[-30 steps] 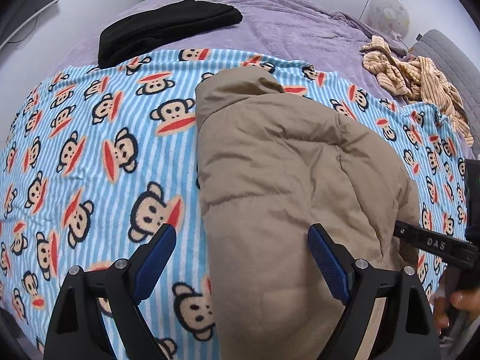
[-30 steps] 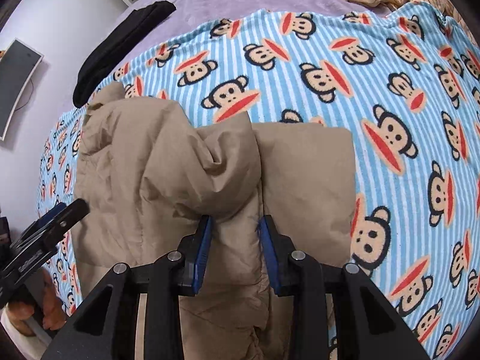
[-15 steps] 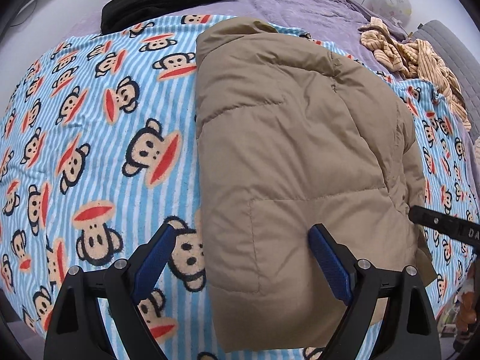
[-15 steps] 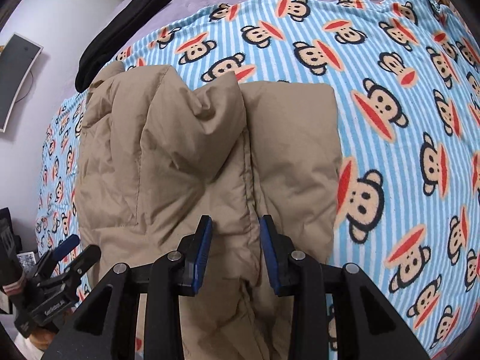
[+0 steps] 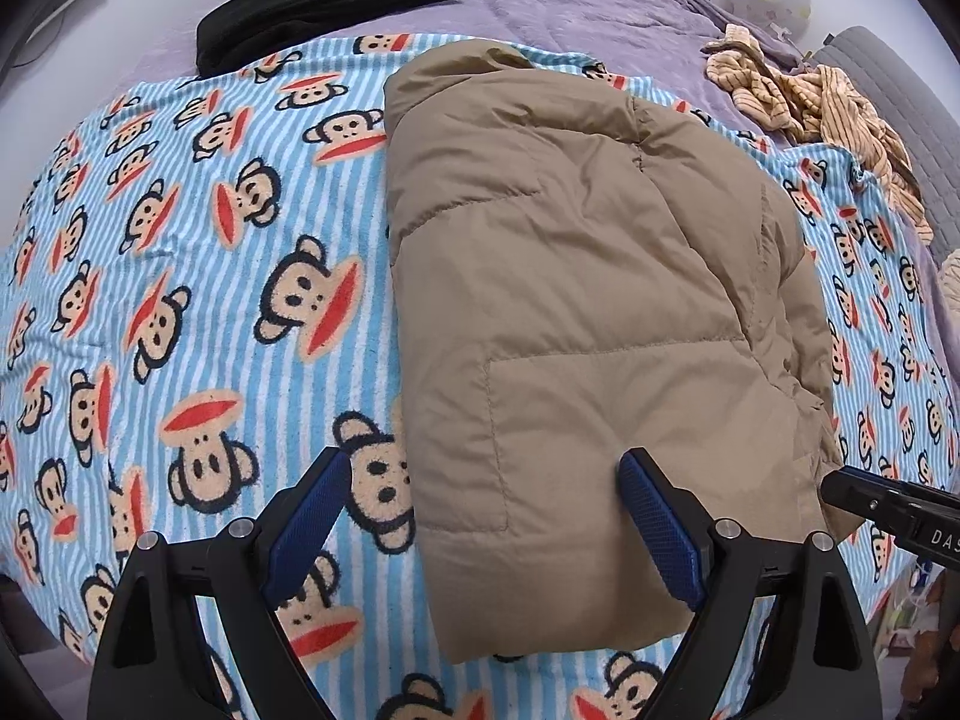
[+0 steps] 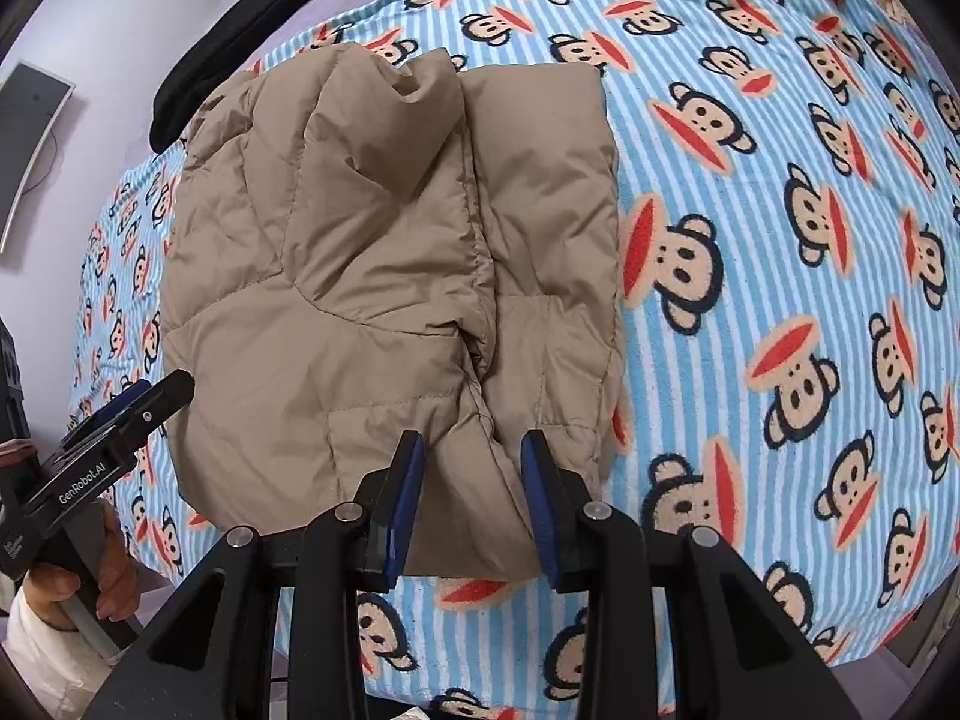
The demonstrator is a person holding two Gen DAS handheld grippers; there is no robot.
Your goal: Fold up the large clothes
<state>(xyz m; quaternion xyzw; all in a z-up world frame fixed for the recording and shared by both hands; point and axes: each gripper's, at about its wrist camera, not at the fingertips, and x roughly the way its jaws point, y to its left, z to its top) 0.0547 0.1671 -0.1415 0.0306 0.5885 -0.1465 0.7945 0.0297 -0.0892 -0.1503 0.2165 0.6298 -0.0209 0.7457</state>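
A tan puffer jacket [image 5: 576,312] lies folded lengthwise on a blue striped monkey-print blanket [image 5: 198,276]; it also shows in the right wrist view [image 6: 384,276]. My left gripper [image 5: 486,516] is open wide, empty, hovering over the jacket's near left edge. My right gripper [image 6: 474,480] has its jaws parted a little, straddling a ridge of the jacket's near hem without clamping it. The left gripper shows in the right wrist view [image 6: 132,402] at the jacket's left side. The right gripper's tip shows at the right edge of the left wrist view [image 5: 888,504].
A folded black garment [image 5: 324,0] lies on the purple bedcover [image 5: 600,6] behind the blanket. A striped beige garment [image 5: 822,96] is heaped at the far right. A monitor [image 6: 30,138] hangs on the wall to the left. The bed's near edge runs just below both grippers.
My right gripper lowered the fold of jacket onto the bed, opened slightly and let it go. Both grippers pulled back toward the near edge; the jacket now lies flat.
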